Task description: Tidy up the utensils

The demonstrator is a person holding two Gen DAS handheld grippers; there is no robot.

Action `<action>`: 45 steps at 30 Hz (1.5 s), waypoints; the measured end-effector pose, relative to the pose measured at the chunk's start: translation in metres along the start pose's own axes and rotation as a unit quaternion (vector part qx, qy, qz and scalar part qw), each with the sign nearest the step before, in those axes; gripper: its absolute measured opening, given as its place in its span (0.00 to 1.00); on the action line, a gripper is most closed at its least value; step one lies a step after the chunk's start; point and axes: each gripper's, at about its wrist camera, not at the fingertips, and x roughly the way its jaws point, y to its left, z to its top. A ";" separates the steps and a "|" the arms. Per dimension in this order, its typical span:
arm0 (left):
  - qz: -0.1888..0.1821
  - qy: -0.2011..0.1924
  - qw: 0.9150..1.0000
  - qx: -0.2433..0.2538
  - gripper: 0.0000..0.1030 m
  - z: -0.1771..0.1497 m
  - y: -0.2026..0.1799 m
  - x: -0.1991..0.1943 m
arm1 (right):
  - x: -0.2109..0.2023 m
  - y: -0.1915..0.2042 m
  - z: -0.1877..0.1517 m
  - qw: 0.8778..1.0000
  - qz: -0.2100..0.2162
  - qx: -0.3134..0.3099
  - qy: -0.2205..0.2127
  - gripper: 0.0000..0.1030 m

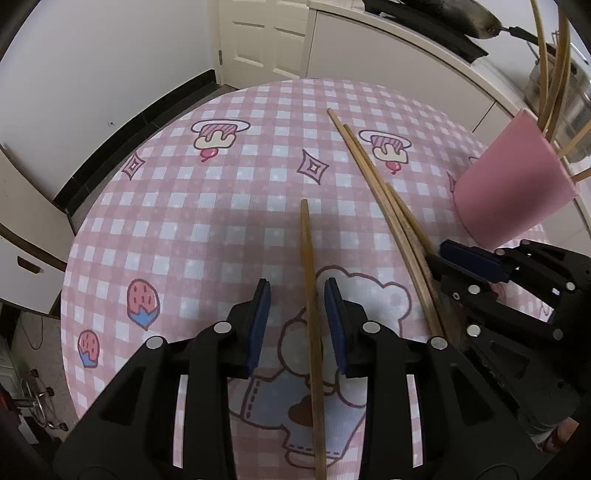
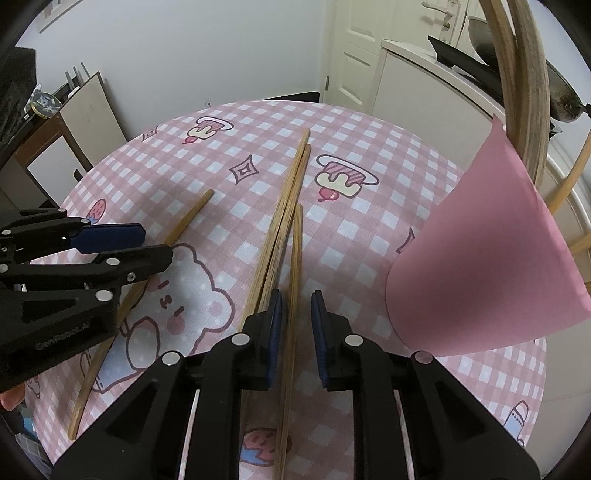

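Several wooden chopsticks lie on the pink checked tablecloth (image 1: 184,206). My left gripper (image 1: 297,291) is open with one single chopstick (image 1: 308,266) lying between its jaws. In the right wrist view that chopstick (image 2: 184,221) lies under the left gripper (image 2: 147,243). My right gripper (image 2: 296,306) is open around another chopstick (image 2: 295,266), beside a pair of chopsticks (image 2: 286,206). The right gripper shows in the left wrist view (image 1: 443,258) by the pair (image 1: 373,177). A pink cup (image 1: 517,184) holding several chopsticks (image 1: 554,74) stands at the right, also in the right wrist view (image 2: 491,251).
White cabinets (image 1: 388,48) and a counter with a dark pan (image 1: 461,18) stand behind the round table. A white door (image 1: 266,37) is at the back. The table edge (image 1: 70,258) drops off at the left toward the floor.
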 end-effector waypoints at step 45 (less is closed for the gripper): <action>-0.028 -0.125 0.992 0.009 0.06 -0.009 -0.015 -0.088 | -0.065 0.011 0.000 0.996 0.010 -0.010 -0.093 0.04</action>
